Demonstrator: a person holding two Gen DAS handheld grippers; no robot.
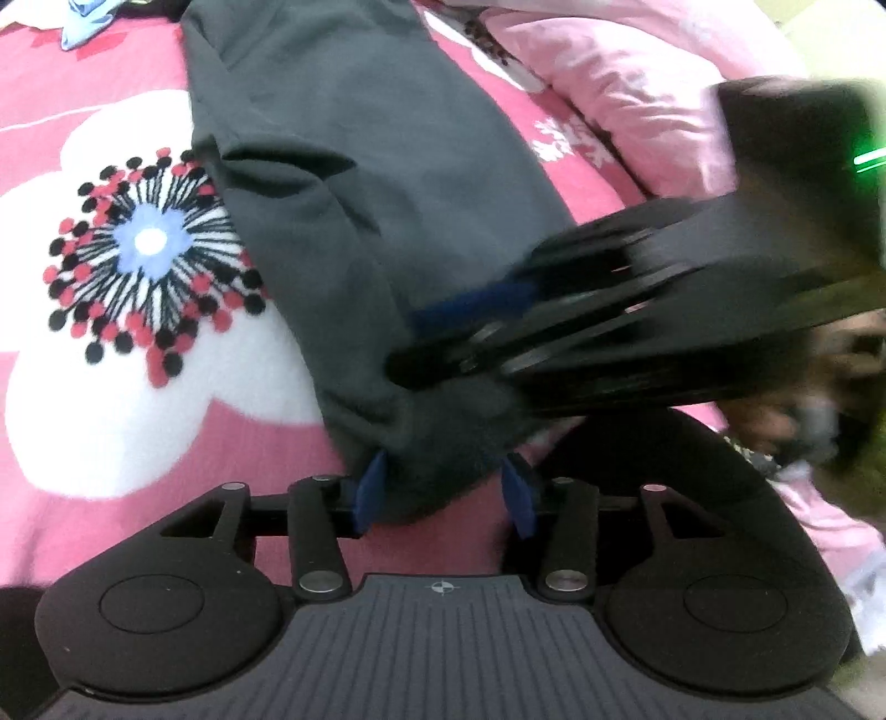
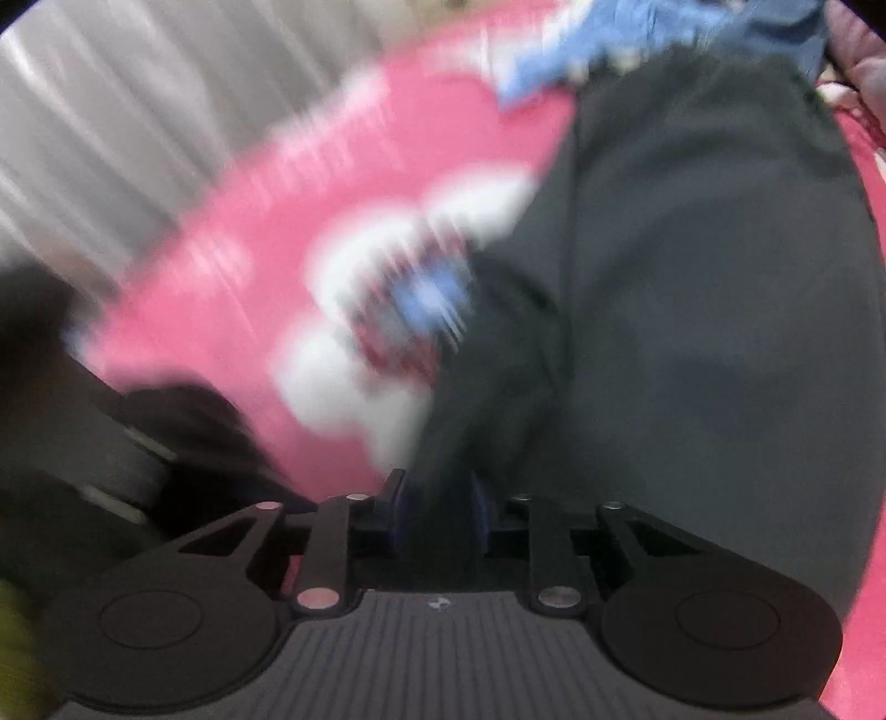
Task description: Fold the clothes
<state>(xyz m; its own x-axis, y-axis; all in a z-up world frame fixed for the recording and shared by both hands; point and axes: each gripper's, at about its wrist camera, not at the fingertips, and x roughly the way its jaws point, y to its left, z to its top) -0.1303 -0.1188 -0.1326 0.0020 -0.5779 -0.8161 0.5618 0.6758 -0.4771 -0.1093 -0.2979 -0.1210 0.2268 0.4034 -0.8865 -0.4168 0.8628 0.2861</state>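
A dark grey garment (image 1: pixel 354 183) lies stretched out on a pink flowered blanket (image 1: pixel 111 387). My left gripper (image 1: pixel 446 490) has its near end bunched between the blue pads (image 1: pixel 368 490), which stand fairly wide apart around the cloth. My right gripper (image 1: pixel 470 327) comes in from the right, blurred, and pinches the same garment a little farther up. In the right wrist view the right gripper (image 2: pixel 437 512) is shut on a fold of the grey garment (image 2: pixel 692 304); this view is motion-blurred.
A pale pink quilt (image 1: pixel 637 83) is heaped at the back right. A light blue cloth (image 1: pixel 83 22) lies at the far left edge; it shows in the right wrist view (image 2: pixel 609 39) beyond the garment. A grey curtain or wall (image 2: pixel 111 138) stands past the bed's edge.
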